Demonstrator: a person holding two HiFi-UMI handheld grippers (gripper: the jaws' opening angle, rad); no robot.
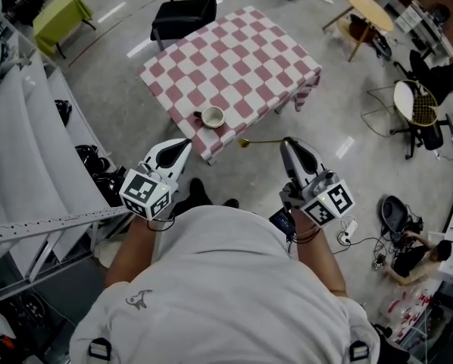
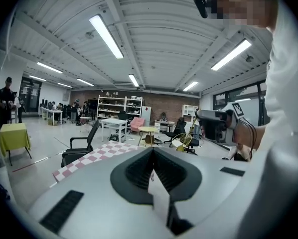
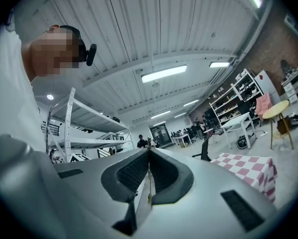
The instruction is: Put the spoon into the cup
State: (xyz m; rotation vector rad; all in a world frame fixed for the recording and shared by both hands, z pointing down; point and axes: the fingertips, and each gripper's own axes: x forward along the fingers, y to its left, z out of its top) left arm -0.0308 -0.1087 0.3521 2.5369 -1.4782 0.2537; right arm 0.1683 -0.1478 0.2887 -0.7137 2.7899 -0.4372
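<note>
Right now your right gripper (image 1: 285, 142) is pinching the spoon (image 1: 261, 140) by the far end of its handle. The right gripper view shows the jaws pressed together on a thin gold sliver. The spoon sticks out level towards your left, its bowl hanging over the floor (image 1: 234, 174) just off the near edge of the checked worktop (image 1: 242, 59). The cup (image 1: 213, 117) stands upright on that worktop close to the same edge, a little beyond and left of the spoon's bowl and not touching it. Your left gripper (image 1: 187, 142) is pressed together on nothing, held in the air near the worktop's edge.

The spoon looks like thin polished metal, so I'd expect it to be stiff, light and slick. Held so far out on the handle, it may swivel in the jaws if the bowl knocks anything, so keep the squeeze firm. The cup seems small and light and probably breakable. A bump on the rim could tip it or slide it on the cloth.
</note>
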